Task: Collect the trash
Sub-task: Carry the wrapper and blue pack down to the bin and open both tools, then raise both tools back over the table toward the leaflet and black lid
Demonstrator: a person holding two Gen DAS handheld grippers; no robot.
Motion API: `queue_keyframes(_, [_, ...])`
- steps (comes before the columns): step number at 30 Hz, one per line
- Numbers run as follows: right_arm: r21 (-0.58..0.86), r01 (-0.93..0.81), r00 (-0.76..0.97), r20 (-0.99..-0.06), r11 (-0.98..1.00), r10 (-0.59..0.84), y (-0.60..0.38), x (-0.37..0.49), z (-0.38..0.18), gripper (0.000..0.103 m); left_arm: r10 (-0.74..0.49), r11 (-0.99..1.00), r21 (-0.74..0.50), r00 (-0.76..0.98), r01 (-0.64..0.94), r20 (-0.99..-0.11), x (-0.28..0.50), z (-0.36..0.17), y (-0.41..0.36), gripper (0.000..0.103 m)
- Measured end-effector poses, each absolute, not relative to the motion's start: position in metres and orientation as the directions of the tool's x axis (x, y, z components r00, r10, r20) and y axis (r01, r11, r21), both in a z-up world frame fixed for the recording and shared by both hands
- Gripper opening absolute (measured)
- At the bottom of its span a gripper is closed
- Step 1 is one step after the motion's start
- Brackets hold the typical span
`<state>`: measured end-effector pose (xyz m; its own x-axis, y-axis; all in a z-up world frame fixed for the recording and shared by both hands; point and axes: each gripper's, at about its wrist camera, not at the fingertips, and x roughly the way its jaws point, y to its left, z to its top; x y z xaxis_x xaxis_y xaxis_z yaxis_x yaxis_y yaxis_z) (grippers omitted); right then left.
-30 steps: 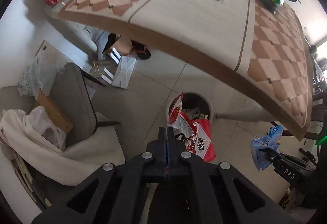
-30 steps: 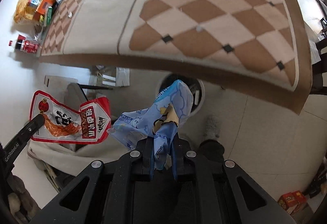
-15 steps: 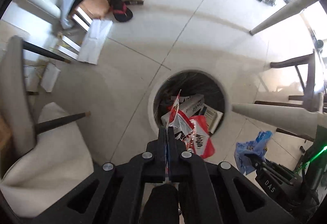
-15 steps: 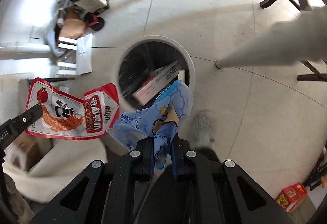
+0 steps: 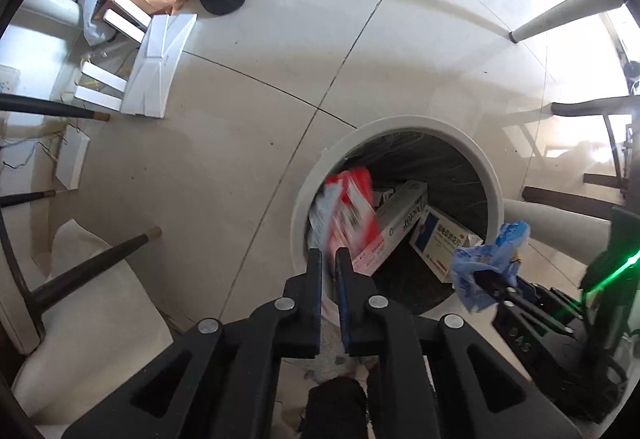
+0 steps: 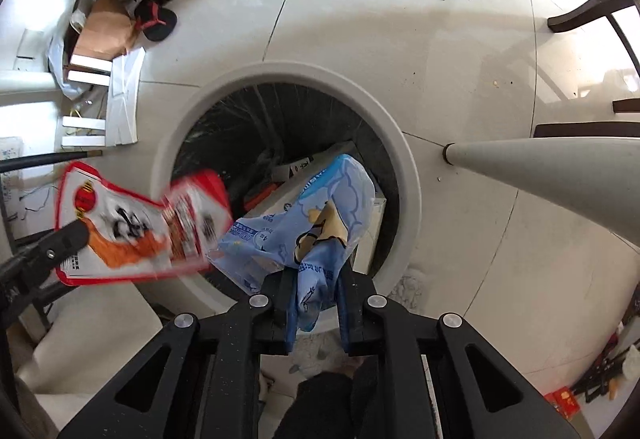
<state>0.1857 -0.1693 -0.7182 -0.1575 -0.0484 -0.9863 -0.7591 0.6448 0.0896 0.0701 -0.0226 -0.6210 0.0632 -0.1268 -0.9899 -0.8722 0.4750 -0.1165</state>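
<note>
Red snack wrapper — blurred, seemingly loose — and crumpled blue wrapper above the bin.

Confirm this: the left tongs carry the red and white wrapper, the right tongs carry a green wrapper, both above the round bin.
Wrong on one point: the right tongs carry a blue wrapper, not green, as the right wrist view shows. The left tongs do carry the red and white wrapper, both above the round bin.

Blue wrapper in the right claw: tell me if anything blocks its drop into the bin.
Nothing visible does. The blue wrapper hangs over the bin, whose mouth is uncovered; the right claw is opening. Boxes lie low inside, leaving room.
</note>
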Motion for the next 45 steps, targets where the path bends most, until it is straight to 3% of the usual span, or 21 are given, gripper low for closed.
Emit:
queue_keyframes(3, [0.090, -0.758, -0.163, -0.985, 0.646, -0.055, -0.175, 0.185, -0.723, 0.041, -0.126, 0.485, -0.113, 0.059, -0.867, -0.990, 0.070, -0.622, -0.025, 0.016])
queue_keyframes(6, [0.086, -0.760, -0.164, -0.985, 0.644, -0.062, -0.180, 0.185, -0.725, 0.054, -0.115, 0.490, -0.115, 0.067, -0.864, -0.991, 0.070, -0.618, -0.030, 0.068])
queue_keyframes(7, [0.087, -0.761, -0.164, -0.985, 0.643, -0.061, -0.181, 0.186, -0.724, 0.063, -0.103, 0.492, -0.108, 0.065, -0.864, -0.993, 0.070, -0.616, -0.031, 0.073])
queue_keyframes(9, [0.076, -0.768, -0.150, -0.987, 0.636, -0.063, -0.182, 0.185, -0.722, 0.078, -0.079, 0.498, -0.089, 0.058, -0.863, -0.995, 0.069, -0.613, -0.034, 0.093])
queue_keyframes(11, [0.054, -0.777, -0.124, -0.990, 0.627, -0.068, -0.182, 0.182, -0.716, 0.090, -0.057, 0.506, -0.061, 0.037, -0.860, -0.998, 0.067, -0.608, -0.038, 0.103])
queue_keyframes(13, [0.029, -0.781, -0.096, -0.993, 0.624, -0.075, -0.182, 0.179, -0.711, 0.100, -0.043, 0.507, -0.038, 0.019, -0.861, -0.999, 0.064, -0.604, -0.042, 0.103])
queue_keyframes(30, [-0.031, -0.770, 0.017, -0.999, 0.637, -0.028, -0.233, 0.168, -0.589, 0.102, -0.004, 0.485, 0.027, -0.033, -0.874, -0.999, 0.016, -0.521, -0.088, 0.103])
queue_keyframes(45, [0.013, -0.791, 0.011, -0.999, 0.611, 0.036, -0.282, 0.143, -0.400, 0.102, 0.037, 0.516, -0.014, 0.038, -0.857, -0.999, 0.003, -0.355, -0.144, 0.103])
